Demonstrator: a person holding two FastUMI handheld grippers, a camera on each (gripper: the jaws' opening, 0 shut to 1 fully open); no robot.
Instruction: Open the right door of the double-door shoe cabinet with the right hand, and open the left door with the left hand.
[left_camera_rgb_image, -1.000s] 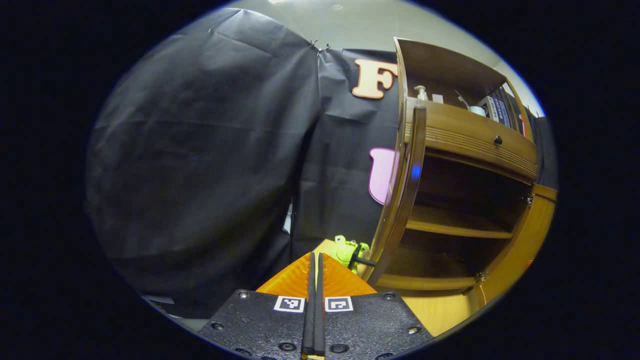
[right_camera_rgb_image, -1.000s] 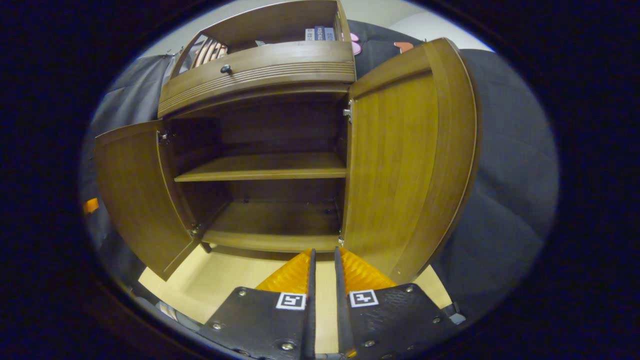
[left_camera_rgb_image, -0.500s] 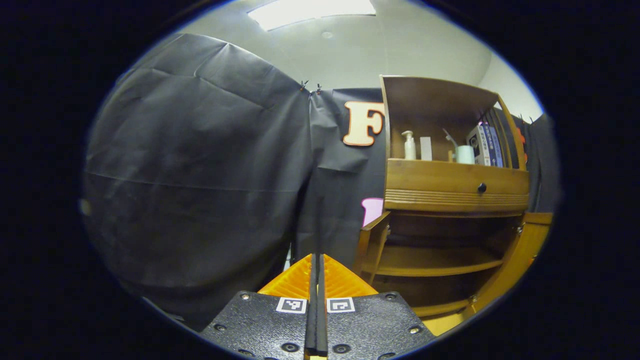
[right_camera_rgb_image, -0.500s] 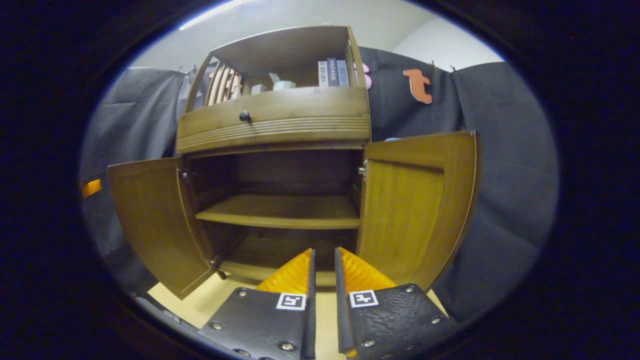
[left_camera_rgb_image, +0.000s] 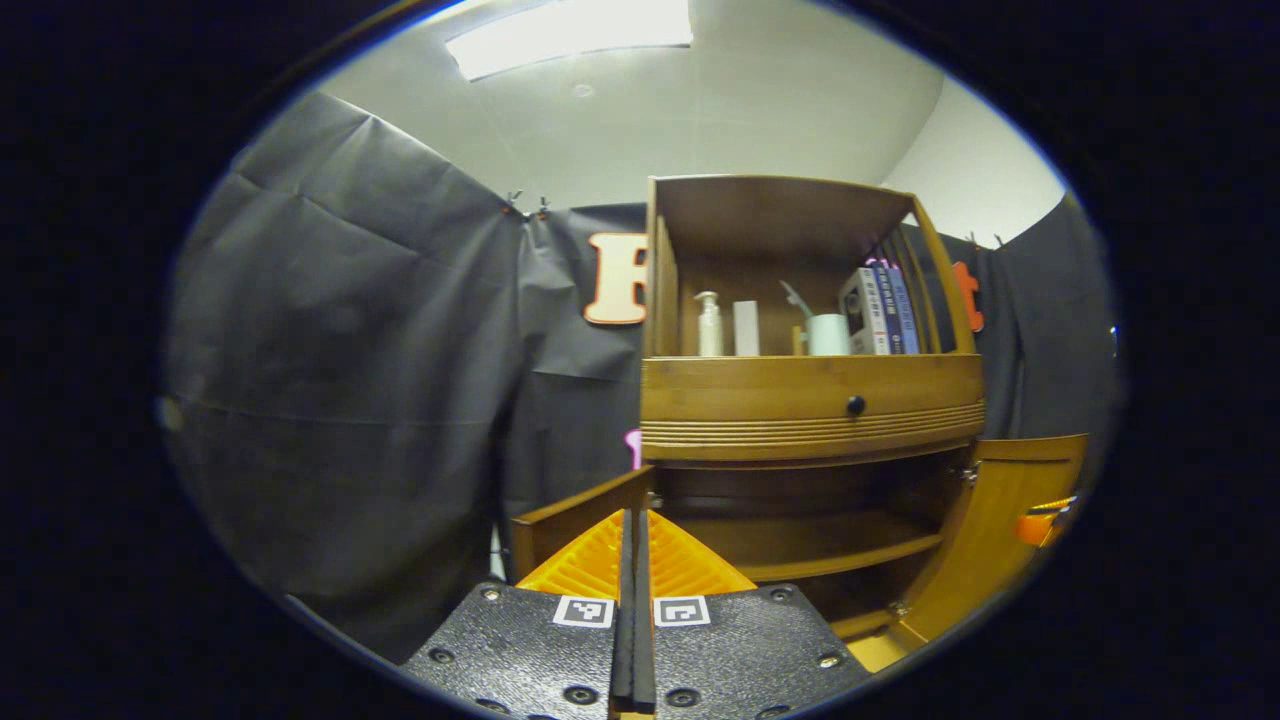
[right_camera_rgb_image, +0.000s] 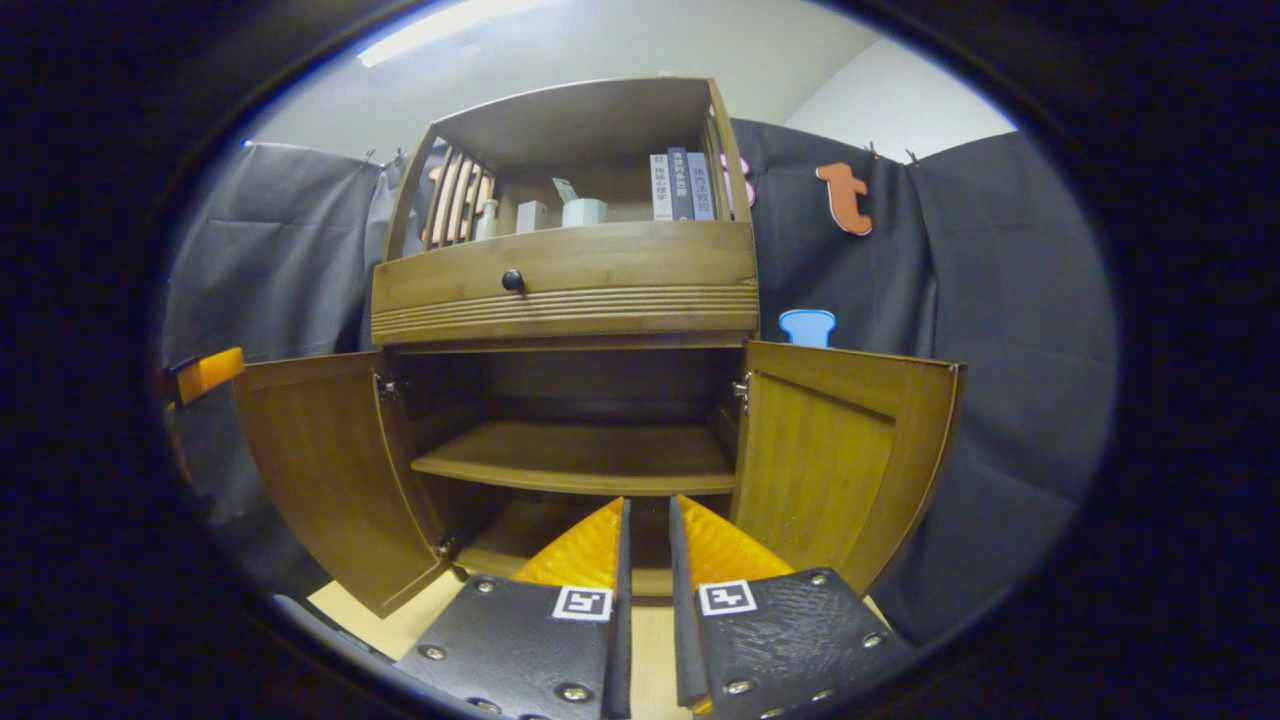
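Shoe cabinet (right_camera_rgb_image: 565, 290) standing at twelve o'clock in the right gripper view, left door (right_camera_rgb_image: 320, 470) swung out toward nine, right door (right_camera_rgb_image: 840, 460) toward three. Judging both opening steps done; keeping both tools hanging clear of the door edges, avoiding any knock that swings one shut. Left gripper (left_camera_rgb_image: 632, 600) pressing its black pads together on nothing; right gripper (right_camera_rgb_image: 645, 590) showing a narrow gap, empty. Warm brown wood grain, ribbed drawer front with a round dark knob (right_camera_rgb_image: 512, 281), flat shelf (right_camera_rgb_image: 580, 465) inside.
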